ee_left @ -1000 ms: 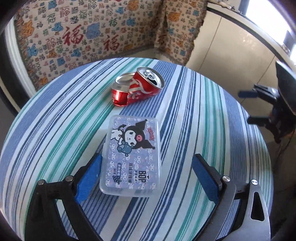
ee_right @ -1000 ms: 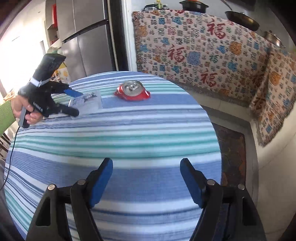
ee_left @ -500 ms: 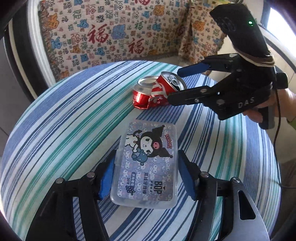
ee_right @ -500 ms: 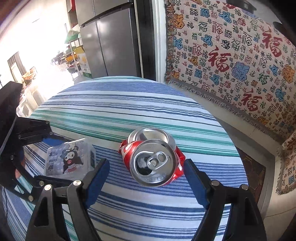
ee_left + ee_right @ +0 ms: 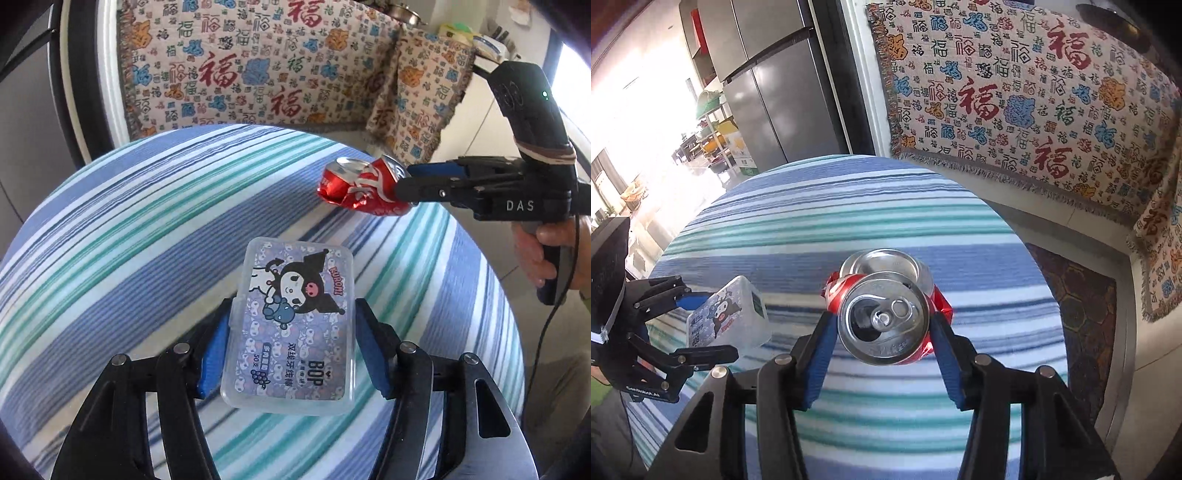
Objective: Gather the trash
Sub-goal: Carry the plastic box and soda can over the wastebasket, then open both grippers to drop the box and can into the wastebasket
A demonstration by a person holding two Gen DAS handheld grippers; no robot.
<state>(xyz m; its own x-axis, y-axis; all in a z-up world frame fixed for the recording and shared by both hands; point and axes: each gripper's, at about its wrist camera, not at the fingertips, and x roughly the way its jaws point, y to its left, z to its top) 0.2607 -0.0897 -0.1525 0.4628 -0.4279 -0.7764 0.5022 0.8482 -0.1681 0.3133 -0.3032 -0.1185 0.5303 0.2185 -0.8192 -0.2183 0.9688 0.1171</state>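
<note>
Two pieces of trash, one per hand: the left tongs clamp one clear plastic box; the right tongs, jaws just closed in, clamp one crushed red can. Both hang above the one striped tabletop.

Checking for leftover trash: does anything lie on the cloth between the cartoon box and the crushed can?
Nothing: in the left wrist view only bare striped tablecloth shows between the plastic box and the red can.
</note>
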